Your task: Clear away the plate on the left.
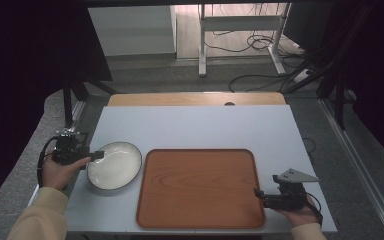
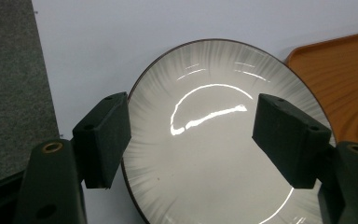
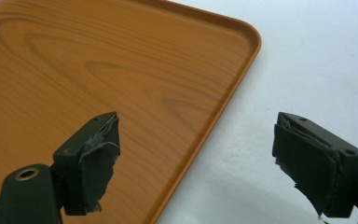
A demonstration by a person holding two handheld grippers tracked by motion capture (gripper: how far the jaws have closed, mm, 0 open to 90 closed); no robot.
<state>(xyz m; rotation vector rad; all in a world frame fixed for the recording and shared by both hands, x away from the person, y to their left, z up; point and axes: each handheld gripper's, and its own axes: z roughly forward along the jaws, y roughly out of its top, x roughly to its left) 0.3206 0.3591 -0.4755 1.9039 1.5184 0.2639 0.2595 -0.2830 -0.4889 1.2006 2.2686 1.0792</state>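
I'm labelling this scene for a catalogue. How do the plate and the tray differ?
The plate is round, glossy and white with a dark rim; the tray is rectangular with rounded corners and wood-grained brown. The plate looks smaller than the tray. The left gripper is open at the plate's edge; the right gripper is open at the tray's edge. Both lie empty on the white table.
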